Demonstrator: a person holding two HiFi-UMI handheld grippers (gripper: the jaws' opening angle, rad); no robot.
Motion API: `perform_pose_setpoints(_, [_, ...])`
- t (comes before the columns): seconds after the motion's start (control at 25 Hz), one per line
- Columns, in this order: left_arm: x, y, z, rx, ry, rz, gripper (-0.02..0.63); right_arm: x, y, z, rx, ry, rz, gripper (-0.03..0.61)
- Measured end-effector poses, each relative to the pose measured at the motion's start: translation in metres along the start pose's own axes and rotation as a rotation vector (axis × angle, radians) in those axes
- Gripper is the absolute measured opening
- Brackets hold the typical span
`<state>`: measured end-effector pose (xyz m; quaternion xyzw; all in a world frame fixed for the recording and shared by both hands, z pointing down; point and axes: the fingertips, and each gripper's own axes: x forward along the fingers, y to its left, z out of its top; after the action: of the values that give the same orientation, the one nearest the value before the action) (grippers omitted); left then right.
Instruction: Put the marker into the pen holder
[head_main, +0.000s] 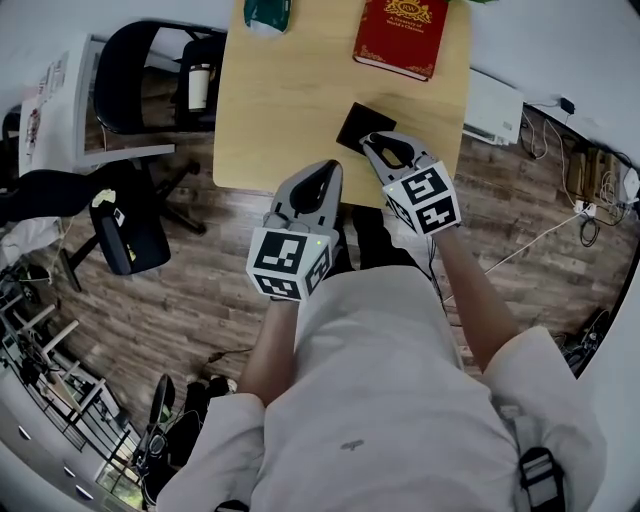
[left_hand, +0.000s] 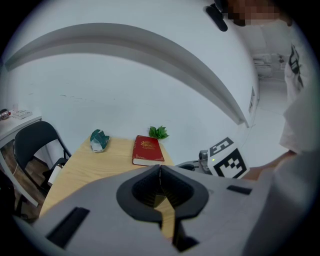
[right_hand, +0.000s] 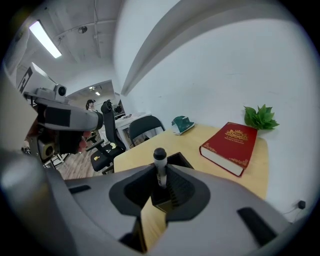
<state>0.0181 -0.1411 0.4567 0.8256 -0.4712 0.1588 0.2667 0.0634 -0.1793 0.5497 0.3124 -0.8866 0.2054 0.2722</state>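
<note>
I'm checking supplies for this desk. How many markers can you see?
1. The marker stands clamped in the right tongs, by the black pen holder near the edge of the table. The left tongs are shut, empty. Others may hide inside the holder.

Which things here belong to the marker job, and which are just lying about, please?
Job: marker, clamped in the right gripper; black pen holder on the table.
Lying about: red book; teal-green object; green plant; black chair.

Wooden table (head_main: 290, 100), red book (head_main: 400, 35), black pen holder (head_main: 358, 122), green pouch (head_main: 267, 14)
</note>
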Motion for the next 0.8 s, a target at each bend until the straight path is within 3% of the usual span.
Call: perform_pose_setpoints(0.8, [0.011, 0.007, -0.007, -0.022, -0.009, -0.006, 0.009, 0.034, -0.007, -0.020, 0.001, 0.174, -0.010, 0.066])
